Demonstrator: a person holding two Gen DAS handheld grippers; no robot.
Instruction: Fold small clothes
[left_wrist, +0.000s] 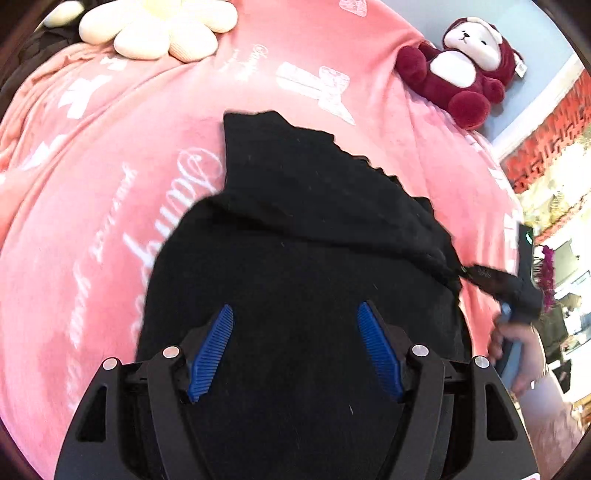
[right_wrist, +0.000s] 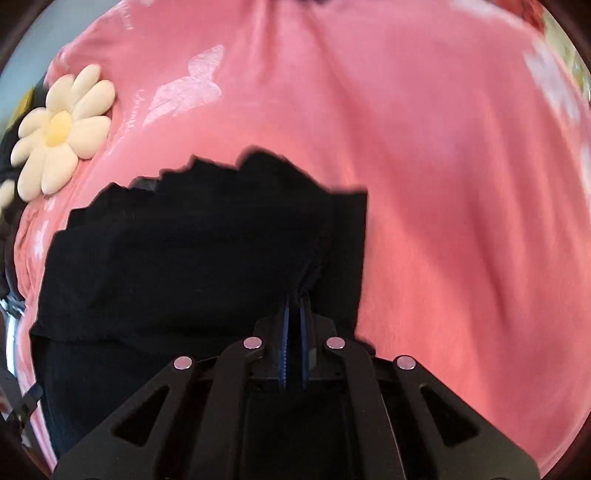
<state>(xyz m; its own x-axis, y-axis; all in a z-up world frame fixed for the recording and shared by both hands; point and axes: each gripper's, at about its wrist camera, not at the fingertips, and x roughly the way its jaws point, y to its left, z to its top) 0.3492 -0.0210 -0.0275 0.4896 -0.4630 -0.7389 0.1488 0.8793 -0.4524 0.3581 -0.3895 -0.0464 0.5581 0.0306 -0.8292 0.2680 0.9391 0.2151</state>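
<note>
A small black garment (left_wrist: 314, 229) lies on a pink blanket (left_wrist: 92, 206), partly folded over itself with a scalloped far edge. My left gripper (left_wrist: 295, 314) is open with its blue pads spread above the garment's near part and holds nothing. My right gripper (left_wrist: 469, 271) shows at the right of the left wrist view, pinching the garment's right corner. In the right wrist view my right gripper (right_wrist: 295, 299) is shut on a bunched fold of the black garment (right_wrist: 184, 251), whose upper layer is lifted off the blanket (right_wrist: 461, 184).
A cream daisy-shaped cushion (left_wrist: 159, 26) lies at the blanket's far edge and also shows in the right wrist view (right_wrist: 59, 129). A dark red and white plush toy (left_wrist: 461, 70) sits at the far right. A person's hand (left_wrist: 517, 350) holds the right gripper.
</note>
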